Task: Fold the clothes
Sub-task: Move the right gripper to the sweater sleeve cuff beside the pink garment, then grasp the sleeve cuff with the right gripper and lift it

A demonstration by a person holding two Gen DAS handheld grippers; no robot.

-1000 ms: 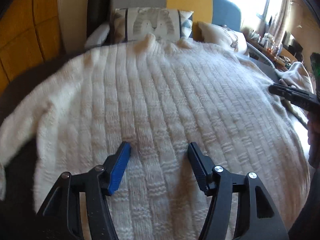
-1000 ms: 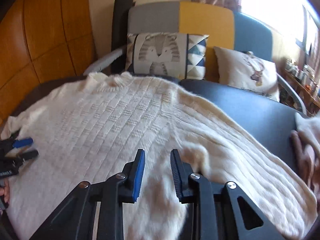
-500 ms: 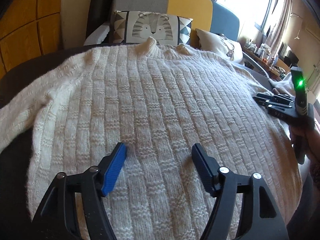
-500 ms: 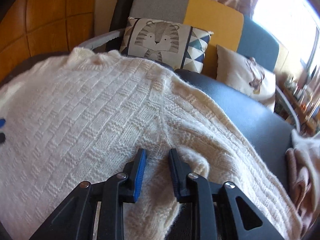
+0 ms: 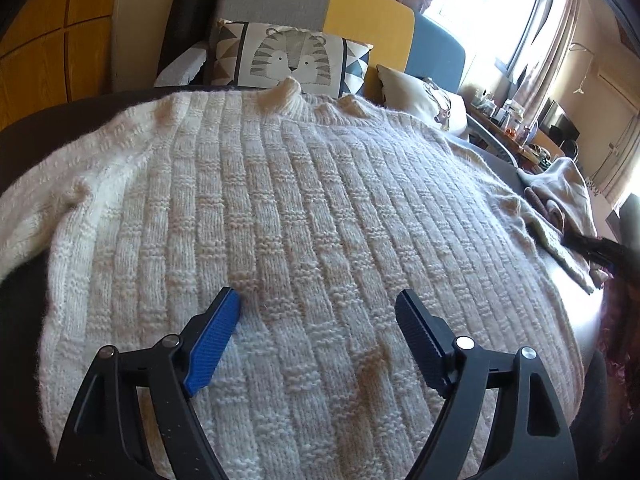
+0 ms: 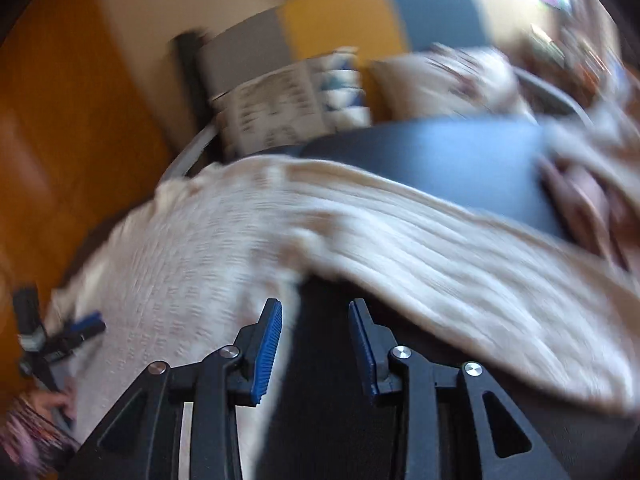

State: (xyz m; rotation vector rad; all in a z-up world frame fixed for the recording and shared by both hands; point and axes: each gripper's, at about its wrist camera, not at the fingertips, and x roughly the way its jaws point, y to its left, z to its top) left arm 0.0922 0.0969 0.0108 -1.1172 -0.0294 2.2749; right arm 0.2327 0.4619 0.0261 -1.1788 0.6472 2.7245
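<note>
A cream knitted sweater (image 5: 300, 208) lies flat, collar away from me, on a dark table (image 5: 24, 132). My left gripper (image 5: 316, 300) hovers over the sweater's lower body; its jaws are opening wide, with only flat knit below them and nothing pinched. The right wrist view is blurred by motion. There my right gripper (image 6: 314, 308) hangs over bare dark table in the gap between the sweater's body (image 6: 192, 248) and its sleeve (image 6: 460, 248). Its jaws are opening, with no cloth between the pads. The left gripper (image 6: 60, 340) shows at the far left edge.
Behind the table stands a grey, yellow and blue sofa with a tiger cushion (image 5: 292, 60) and a pale cushion (image 5: 420, 96). A heap of other clothes (image 5: 560, 184) lies at the table's right end. Wooden panelling covers the left wall.
My right gripper has swung right, off the sweater's body to the gap by the sleeve, and its jaws have parted. The left gripper's jaws have spread wider in place.
</note>
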